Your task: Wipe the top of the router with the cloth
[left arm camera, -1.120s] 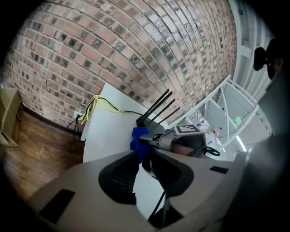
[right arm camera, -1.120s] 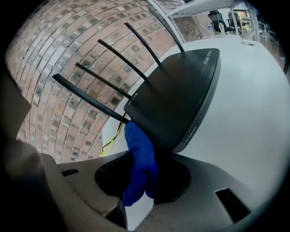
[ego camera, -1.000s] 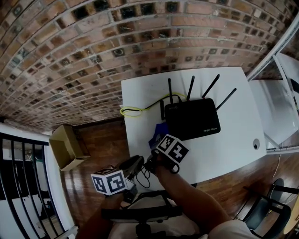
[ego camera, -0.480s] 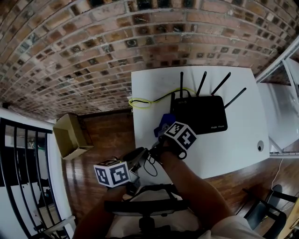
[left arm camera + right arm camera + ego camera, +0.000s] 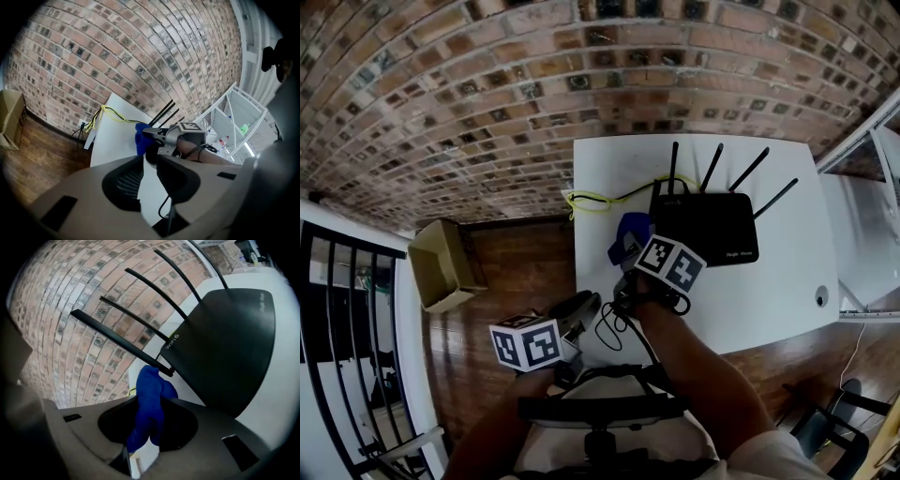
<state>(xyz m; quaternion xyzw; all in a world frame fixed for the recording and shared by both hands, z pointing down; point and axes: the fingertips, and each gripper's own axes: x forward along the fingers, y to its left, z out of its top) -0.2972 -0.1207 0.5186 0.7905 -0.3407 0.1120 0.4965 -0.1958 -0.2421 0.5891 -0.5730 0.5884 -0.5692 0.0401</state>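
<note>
Cloth (image 5: 149, 397), blue and bunched, sits pinched between the jaws of the right gripper (image 5: 630, 261). The jaws are closed down onto the fabric, and a rounded wad of it sticks out past their tips. In the head view that wad is at the left edge of the router (image 5: 705, 230), beside its left side and the base of its leftmost antenna. Whether the cloth actually touches the casing cannot be told. The router is a flat black box lying on the far middle part of the white table (image 5: 769, 291). Its four antennas (image 5: 712, 169) fan out toward the brick wall (image 5: 487, 94) on the far side. A yellow cable (image 5: 591, 200) loops on the tabletop to the left of the router, near the table's far left corner. The left gripper (image 5: 581, 314) is held low at the near left edge of the table, well apart from the router. Its jaws stand only a narrow slit apart with nothing in them, and the white tabletop shows through the gap. It points toward the right gripper and the cloth. Left of the table, an open cardboard box (image 5: 441, 265) stands on the wooden floor (image 5: 506, 281).
</note>
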